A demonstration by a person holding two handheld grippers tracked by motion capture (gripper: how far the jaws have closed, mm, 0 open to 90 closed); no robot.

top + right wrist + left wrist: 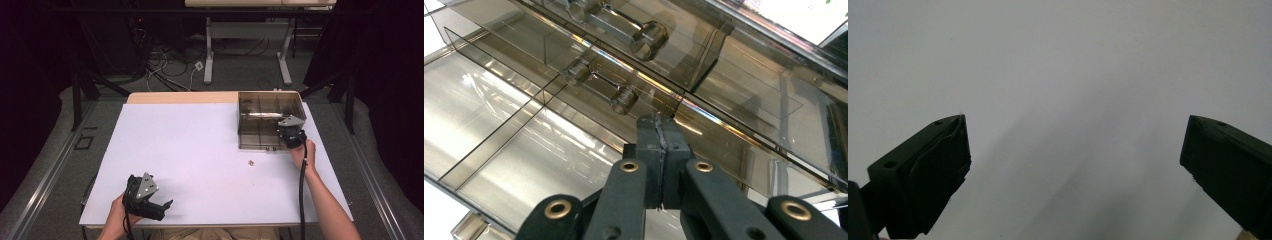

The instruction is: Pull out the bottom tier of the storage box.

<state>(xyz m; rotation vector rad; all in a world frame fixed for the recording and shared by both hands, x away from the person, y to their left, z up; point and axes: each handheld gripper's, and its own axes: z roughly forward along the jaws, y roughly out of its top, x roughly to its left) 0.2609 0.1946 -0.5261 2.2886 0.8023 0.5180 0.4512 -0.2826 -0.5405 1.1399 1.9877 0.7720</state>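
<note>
A smoky clear plastic compartment box (250, 96) stands at the back right of the white table (190, 150). My right gripper (287, 134) is at the box's front right corner, held by a hand. In the right gripper view its jaws are pressed together, shut (659, 134), with their tips against a wall of the box (524, 125) and nothing visible between them. My left gripper (165, 209) rests low near the table's front left. Its jaws stand wide open (1075, 165) over bare white surface.
A small tan piece (251, 162) lies on the table in front of the box. Clear moulded cylinders (624, 97) sit along the box's dividers. Beyond the table are desk legs (209, 55) and cables on the floor.
</note>
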